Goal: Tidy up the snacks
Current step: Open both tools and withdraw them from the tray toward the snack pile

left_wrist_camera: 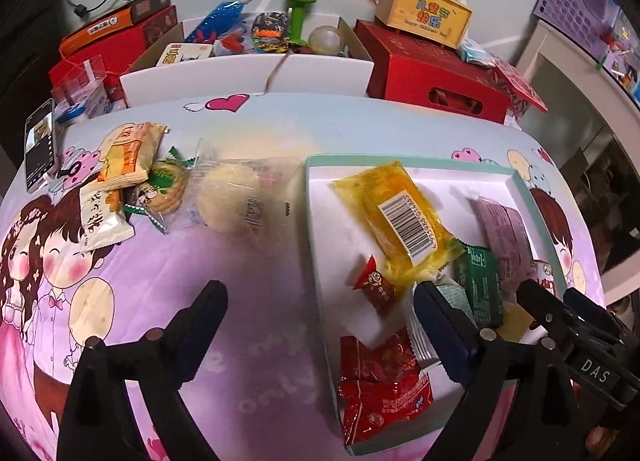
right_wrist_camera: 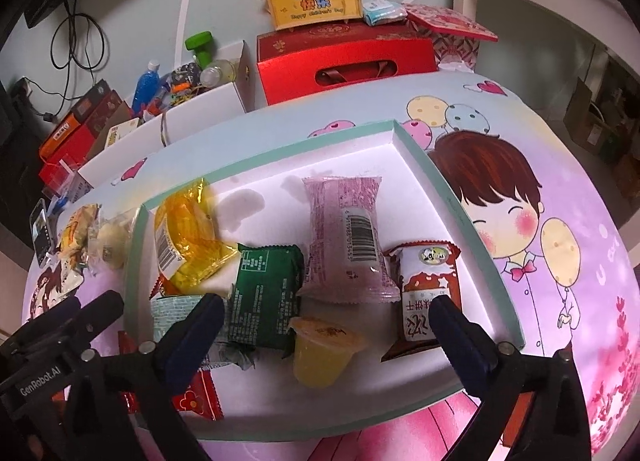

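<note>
A shallow white tray (right_wrist_camera: pixel 420 165) with a teal rim holds a yellow packet (right_wrist_camera: pixel 188 237), green packet (right_wrist_camera: pixel 266 293), pink packet (right_wrist_camera: pixel 346 237), brown-and-white packet (right_wrist_camera: pixel 430 285), yellow jelly cup (right_wrist_camera: pixel 322 353) and red packets (left_wrist_camera: pixel 380 385). Left of it lie a round pastry (left_wrist_camera: pixel 230 197), a cookie (left_wrist_camera: pixel 164 187) and orange packets (left_wrist_camera: pixel 128 155).

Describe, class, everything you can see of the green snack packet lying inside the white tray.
The green snack packet is a small, squarish pouch of what looks like glossy plastic film, dark green with pale printed text and crimped, serrated end seams. It appears sealed and lies flat, printed back upward, in the white tray. The yellow wrapper meets its upper left corner, the pink packet borders its right side, and the yellow jelly cup sits against its near corner. Neither gripper holds it.
</note>
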Available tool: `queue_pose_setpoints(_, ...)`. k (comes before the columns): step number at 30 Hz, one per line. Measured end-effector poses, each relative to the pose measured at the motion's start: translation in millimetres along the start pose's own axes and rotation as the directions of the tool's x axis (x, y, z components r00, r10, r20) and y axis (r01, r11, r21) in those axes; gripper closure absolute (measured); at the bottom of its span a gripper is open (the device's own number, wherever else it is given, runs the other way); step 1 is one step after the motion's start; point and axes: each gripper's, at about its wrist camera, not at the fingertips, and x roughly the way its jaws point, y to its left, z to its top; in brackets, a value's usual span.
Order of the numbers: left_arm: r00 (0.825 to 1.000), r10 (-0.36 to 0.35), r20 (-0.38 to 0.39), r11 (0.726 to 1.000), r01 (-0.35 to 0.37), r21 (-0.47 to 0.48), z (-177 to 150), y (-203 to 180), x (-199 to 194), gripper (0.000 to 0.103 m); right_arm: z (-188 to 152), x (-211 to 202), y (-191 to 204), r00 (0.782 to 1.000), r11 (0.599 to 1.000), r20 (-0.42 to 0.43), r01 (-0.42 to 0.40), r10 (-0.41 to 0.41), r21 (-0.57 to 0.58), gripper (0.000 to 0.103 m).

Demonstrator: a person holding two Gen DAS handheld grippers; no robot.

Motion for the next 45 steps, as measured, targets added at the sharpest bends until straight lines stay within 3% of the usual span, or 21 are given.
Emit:
queue_pose_setpoints(18, 1.0, -0.003, -0.016, 1.0, 0.003, 0.012, -1, 3, -1, 0.009, 0, 4, 6, 1.0, 1.0, -0.015, 0.015, -0.015, -0.015, 0.0)
queue_pose_setpoints(24, 0.999, 0.041, -0.016, 0.999, -0.041, 0.016, 1, 19, -6, 0.009, 0, -2, 27, 1.0, 0.999, 0.012, -0.013, 0.014, -0.051, 0.0)
queue_pose_setpoints(30, 0.995, 0.101, -0.021, 0.992, -0.102, -0.07, 0, 66, -10, 0.009, -3, -9, 62, 0.996, 0.991, 0.029, -0.077, 0.08, -0.109, 0.0)
queue_pose_setpoints(37, 0.979, 0.198, -0.052, 0.953, -0.204, -0.223, -9, 138, -18, 0.009, -15, -13, 112, 0.988, 0.968, 0.026, -0.145, 0.153, -0.206, 0.0)
queue_pose_setpoints(45, 0.975, 0.216, -0.047, 0.919, -0.22, -0.328, -20, 189, -35, 0.009, -32, -14, 161, 0.975, 0.933, -0.007, -0.214, 0.222, -0.29, 0.0)
